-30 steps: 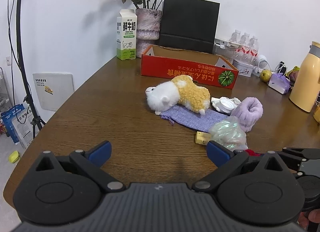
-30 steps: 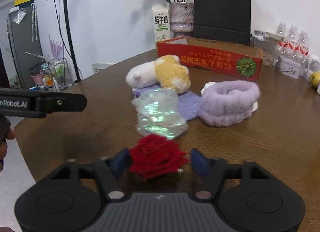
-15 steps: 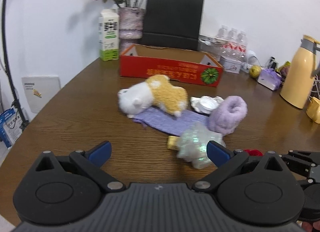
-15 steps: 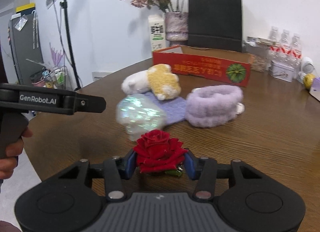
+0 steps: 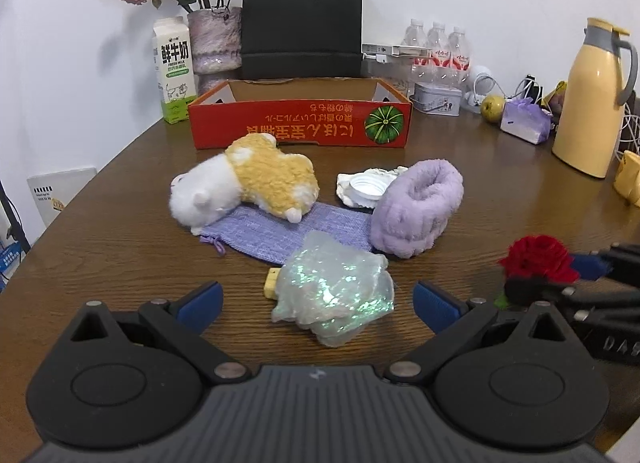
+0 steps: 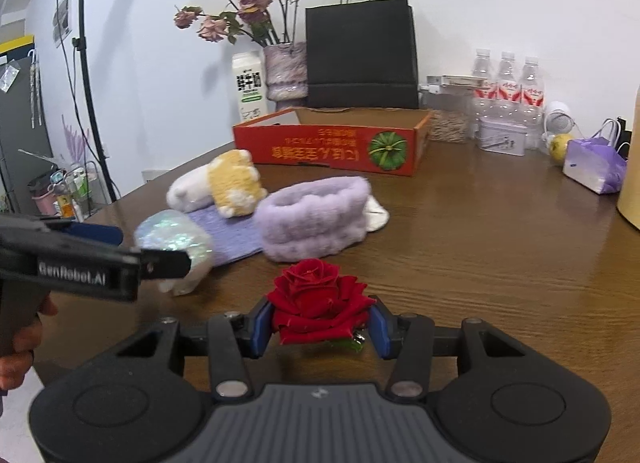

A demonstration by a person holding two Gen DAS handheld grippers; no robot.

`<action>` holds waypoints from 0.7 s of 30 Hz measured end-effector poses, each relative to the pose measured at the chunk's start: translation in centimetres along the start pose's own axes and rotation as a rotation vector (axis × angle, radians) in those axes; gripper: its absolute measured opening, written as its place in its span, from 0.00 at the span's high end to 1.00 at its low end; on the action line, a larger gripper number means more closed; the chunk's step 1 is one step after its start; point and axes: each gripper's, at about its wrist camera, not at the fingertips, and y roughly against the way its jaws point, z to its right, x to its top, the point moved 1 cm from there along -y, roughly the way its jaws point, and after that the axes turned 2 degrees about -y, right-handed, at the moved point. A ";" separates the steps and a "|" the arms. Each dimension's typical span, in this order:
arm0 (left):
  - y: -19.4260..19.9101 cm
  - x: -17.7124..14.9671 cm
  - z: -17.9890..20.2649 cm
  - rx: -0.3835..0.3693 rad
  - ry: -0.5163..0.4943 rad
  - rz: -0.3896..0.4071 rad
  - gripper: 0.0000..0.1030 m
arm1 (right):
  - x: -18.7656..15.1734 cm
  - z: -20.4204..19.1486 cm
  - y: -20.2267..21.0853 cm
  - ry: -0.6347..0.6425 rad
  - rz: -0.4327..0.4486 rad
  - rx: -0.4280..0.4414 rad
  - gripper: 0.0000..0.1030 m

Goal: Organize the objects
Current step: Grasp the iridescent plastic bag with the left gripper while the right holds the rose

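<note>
Clamping red rose (image 6: 318,299) between pads of right gripper (image 6: 318,329), jaws just narrowed onto it; left gripper (image 5: 316,299) wide, iridescent pouch (image 5: 334,287) between fingers, untouched.

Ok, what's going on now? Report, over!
Right hand-held gripper shut on the red rose. Left hand-held gripper open, shiny bag between its fingers, not gripped. Path to the red box looks clear.

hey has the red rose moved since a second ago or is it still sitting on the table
Yes. The red rose, then loose between the right gripper's open fingers, is now clamped and carried rightward, away from the iridescent bag and nearer the red box.
</note>
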 end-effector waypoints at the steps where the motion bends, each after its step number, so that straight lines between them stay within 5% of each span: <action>1: -0.1 0.0 0.3 0.009 -0.005 0.003 0.00 | 0.1 0.3 0.0 -0.001 0.002 -0.002 0.54; 8: -1.1 -0.1 1.6 0.050 -0.044 -0.003 0.02 | 0.4 1.6 -0.4 0.001 0.006 0.013 0.54; 13: -1.2 -0.1 1.6 0.046 -0.047 -0.009 0.47 | 0.5 1.7 -0.6 0.004 0.007 0.026 0.54; 15: -0.9 -0.2 1.5 0.051 -0.044 0.006 0.54 | 0.5 1.7 -0.6 0.002 0.009 0.027 0.54; 21: 0.5 0.0 1.1 0.034 -0.042 0.048 0.55 | 0.6 1.5 -0.3 0.002 0.012 0.022 0.54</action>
